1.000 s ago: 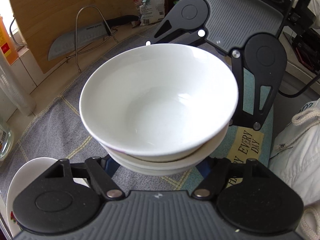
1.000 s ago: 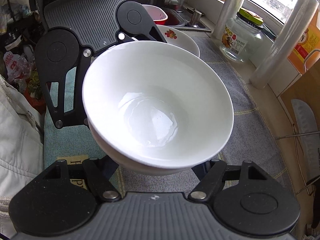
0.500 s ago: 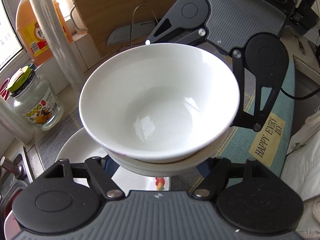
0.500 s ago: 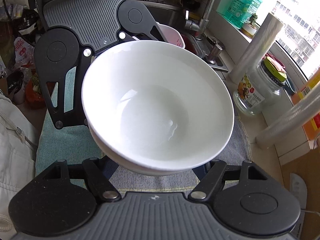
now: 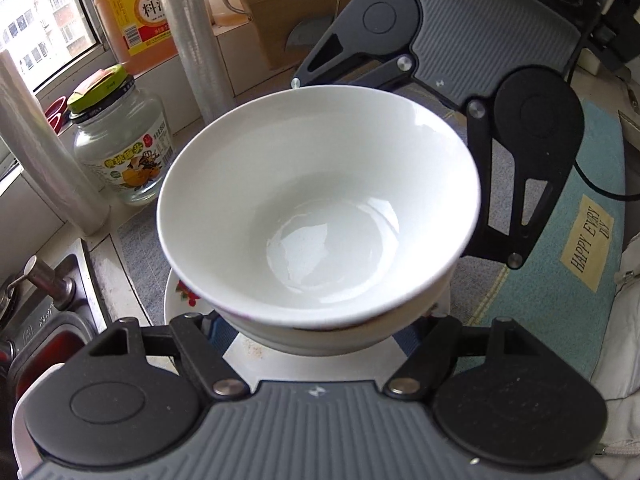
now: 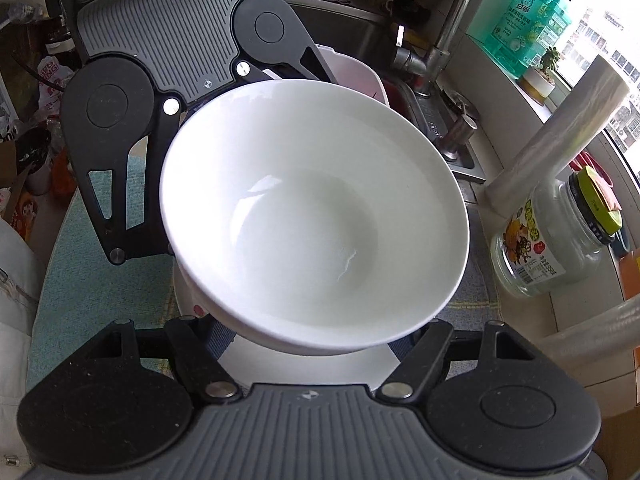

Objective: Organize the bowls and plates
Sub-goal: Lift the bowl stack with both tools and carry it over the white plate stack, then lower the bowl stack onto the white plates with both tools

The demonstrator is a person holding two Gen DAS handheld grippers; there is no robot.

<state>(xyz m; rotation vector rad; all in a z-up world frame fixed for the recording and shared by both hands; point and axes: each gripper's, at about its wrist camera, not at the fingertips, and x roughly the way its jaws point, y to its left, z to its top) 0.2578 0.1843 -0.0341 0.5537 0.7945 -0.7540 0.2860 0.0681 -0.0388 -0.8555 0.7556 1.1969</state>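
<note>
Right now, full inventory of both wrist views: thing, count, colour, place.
bowls: at least two, white, nested, held between both grippers
plate: one, white with red print, on the mat under the bowls
glass jar: one, clear with green lid, by the window sill
orange bottle: one, on the sill
film rolls: two or more, clear, leaning near the jar
soap bottle: one, green, behind the tap
sink: one, steel, beyond the bowls
mat: one, teal and grey, on the counter
left gripper: black, shut on the bowls
right gripper: black, shut on the bowls
</note>
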